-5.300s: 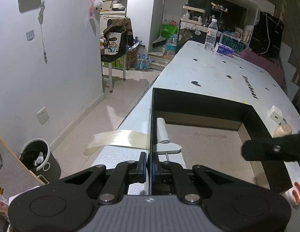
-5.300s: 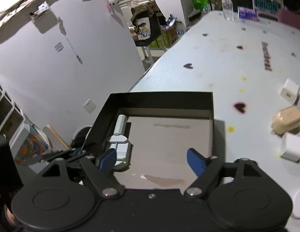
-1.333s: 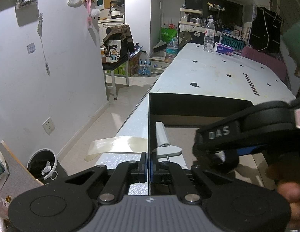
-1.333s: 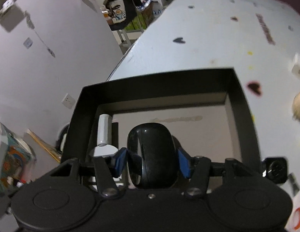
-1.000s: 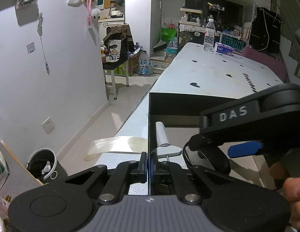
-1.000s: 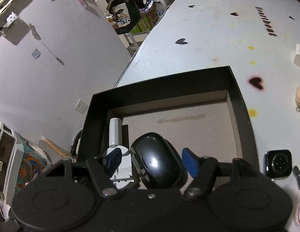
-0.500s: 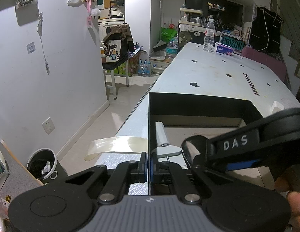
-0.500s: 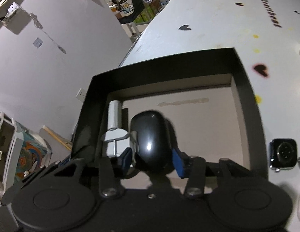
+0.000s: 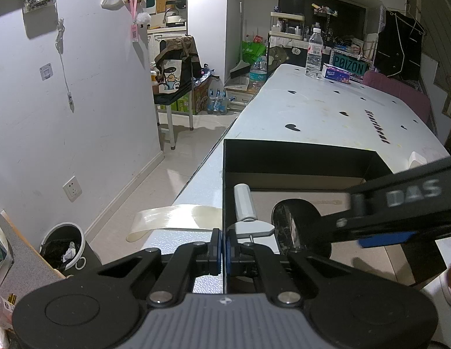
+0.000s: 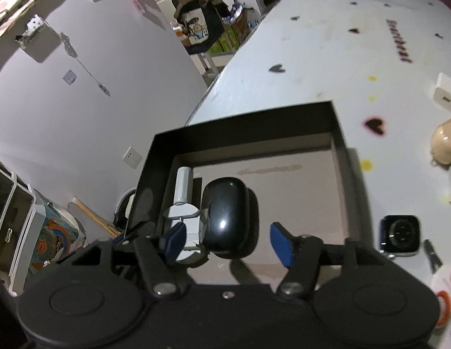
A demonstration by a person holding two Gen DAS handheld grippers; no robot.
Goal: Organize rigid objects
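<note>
A black open box [image 9: 298,154] stands at the table's near left corner. My left gripper [image 9: 222,247] is shut on the box's left wall. Inside the box lie a white cylinder-and-clip gadget [image 10: 183,189] and, beside it, a glossy black computer mouse [image 10: 225,212] resting on the box floor. My right gripper [image 10: 227,245] hovers just above the mouse, its jaws opening. The blue pads [image 10: 280,247] stand clear of the mouse on both sides. In the left wrist view the mouse [image 9: 298,224] shows under the right gripper's arm.
Right of the box lie a smartwatch [image 10: 400,234], a beige earbud case [image 10: 446,145] and a white charger [image 10: 445,96]. A water bottle [image 9: 312,55] and a tissue pack [image 9: 334,74] stand at the table's far end. A tape strip [image 9: 173,218] hangs off the left edge above a bin [image 9: 62,247].
The right gripper brought the mouse into the box, squeezed it again half a second ago, then spread its jaws and drew back a little. The left gripper has not moved.
</note>
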